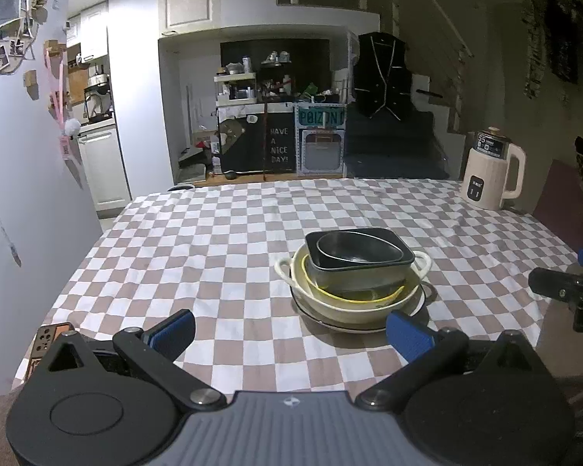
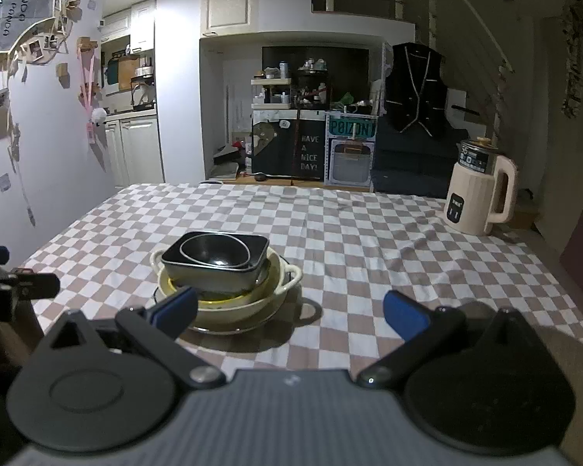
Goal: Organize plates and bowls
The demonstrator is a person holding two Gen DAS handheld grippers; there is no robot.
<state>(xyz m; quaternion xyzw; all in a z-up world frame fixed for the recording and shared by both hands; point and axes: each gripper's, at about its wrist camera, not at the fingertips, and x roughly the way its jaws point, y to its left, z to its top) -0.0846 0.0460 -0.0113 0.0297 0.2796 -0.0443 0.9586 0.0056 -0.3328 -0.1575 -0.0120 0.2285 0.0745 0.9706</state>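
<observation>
Checkered tablecloth [image 1: 221,233]: one dish stack [image 1: 355,283], one kettle [image 1: 491,171].

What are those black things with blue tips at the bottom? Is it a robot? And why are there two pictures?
No robot here: a person holds a pair of tongs in each hand, and each has a camera looking forward. One picture comes from the left tongs, the other from the right tongs. Both are open and hold nothing. On the checkered tablecloth sits a pile of dishes: a plate at the bottom, a cream bowl with handles, then a dark square dish with a small dark bowl inside. A cream kettle stands farther back.
</observation>
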